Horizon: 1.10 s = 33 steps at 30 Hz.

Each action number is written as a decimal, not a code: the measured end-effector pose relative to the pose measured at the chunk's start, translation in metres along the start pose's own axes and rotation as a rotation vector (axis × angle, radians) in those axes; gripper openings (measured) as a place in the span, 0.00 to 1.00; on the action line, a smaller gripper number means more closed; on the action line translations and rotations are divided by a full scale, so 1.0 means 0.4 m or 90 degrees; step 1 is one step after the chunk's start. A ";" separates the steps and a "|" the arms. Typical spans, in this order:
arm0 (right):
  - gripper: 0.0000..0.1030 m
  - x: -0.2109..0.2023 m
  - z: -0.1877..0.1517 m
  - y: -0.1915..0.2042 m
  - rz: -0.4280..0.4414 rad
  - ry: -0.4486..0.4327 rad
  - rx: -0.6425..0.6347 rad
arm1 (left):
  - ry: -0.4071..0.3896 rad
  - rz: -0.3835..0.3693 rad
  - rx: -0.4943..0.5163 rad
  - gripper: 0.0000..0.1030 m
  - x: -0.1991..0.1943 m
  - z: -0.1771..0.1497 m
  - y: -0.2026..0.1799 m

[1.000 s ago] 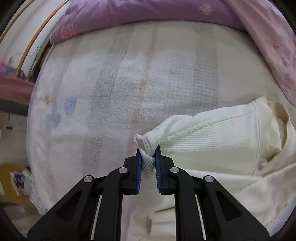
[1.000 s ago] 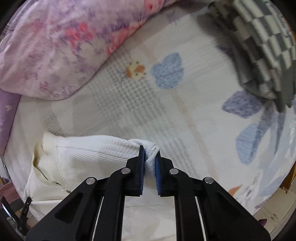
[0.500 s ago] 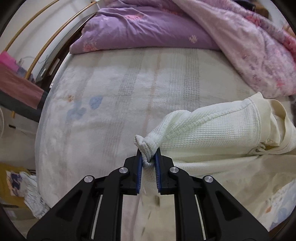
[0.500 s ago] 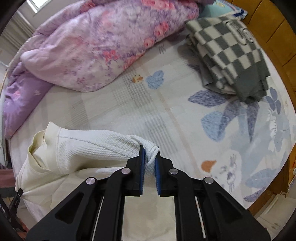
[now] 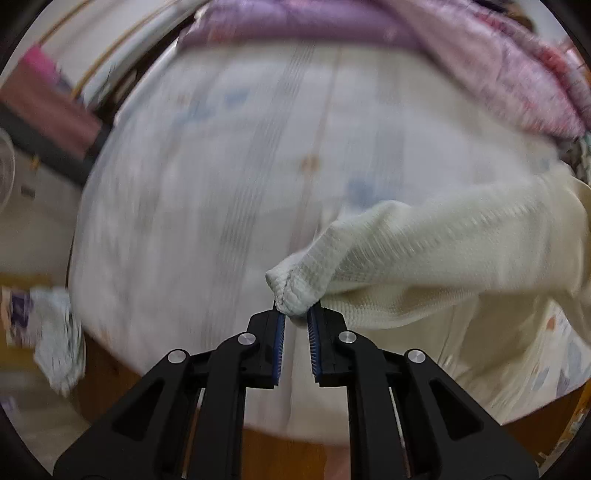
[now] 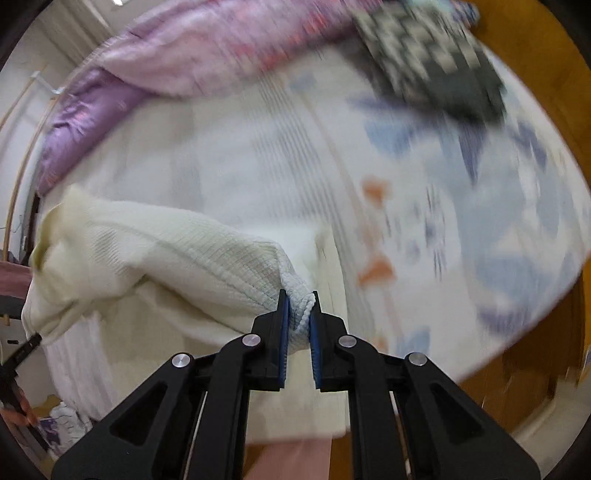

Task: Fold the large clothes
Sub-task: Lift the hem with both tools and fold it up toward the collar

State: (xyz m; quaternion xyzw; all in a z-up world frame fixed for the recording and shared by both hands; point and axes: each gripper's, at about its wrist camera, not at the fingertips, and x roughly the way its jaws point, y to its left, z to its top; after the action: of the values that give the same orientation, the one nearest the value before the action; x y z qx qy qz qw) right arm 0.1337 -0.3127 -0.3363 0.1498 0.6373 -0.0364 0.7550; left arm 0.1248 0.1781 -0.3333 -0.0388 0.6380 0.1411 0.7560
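While both views are blurred, the left wrist view shows the left tongs [image 5: 294, 318] pinching a bunched ribbed corner of the cream garment [image 5: 424, 258], which hangs above the bed [image 5: 221, 184], below the purple quilt [image 5: 295, 22]. In the right wrist view, the right tongs [image 6: 298, 312] are pressed on another corner of this waffle-knit, soft, thick garment [image 6: 166, 254]. Probably it is lifted for spreading; next it must be laid flat on the bed, near the checkered cloth [image 6: 436, 48].

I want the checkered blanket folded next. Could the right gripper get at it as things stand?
Probably not yet: the right gripper is shut on the cream sweater, and the checkered blanket lies across the bed. Nothing blocks the path otherwise.
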 end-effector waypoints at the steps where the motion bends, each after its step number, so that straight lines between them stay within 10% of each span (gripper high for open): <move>1: 0.09 0.025 -0.028 -0.013 -0.006 0.018 0.011 | 0.026 0.008 -0.007 0.11 0.032 -0.039 0.009; 9: 0.20 0.331 -0.275 -0.093 -0.109 0.271 0.058 | 0.253 0.062 -0.051 0.01 0.300 -0.274 0.069; 12: 0.59 0.286 -0.278 -0.087 -0.085 0.270 0.079 | 0.260 0.024 -0.061 0.23 0.270 -0.291 0.078; 14: 0.60 0.228 -0.267 -0.065 -0.055 0.239 0.077 | 0.247 -0.007 -0.044 0.46 0.228 -0.288 0.055; 21: 0.53 0.222 -0.236 0.084 -0.006 0.199 -0.043 | 0.188 -0.071 0.074 0.46 0.203 -0.251 -0.122; 27: 0.43 0.449 -0.288 0.061 -0.070 0.326 -0.065 | 0.301 -0.030 0.106 0.45 0.389 -0.337 -0.197; 33: 0.48 0.379 -0.232 0.053 -0.057 0.342 -0.039 | 0.293 -0.073 0.071 0.48 0.298 -0.298 -0.160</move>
State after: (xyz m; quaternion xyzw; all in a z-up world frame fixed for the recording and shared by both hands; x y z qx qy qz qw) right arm 0.0788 -0.2467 -0.4931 0.1026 0.8217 -0.0091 0.5605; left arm 0.0453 0.1079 -0.4792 -0.0644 0.7971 0.0495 0.5984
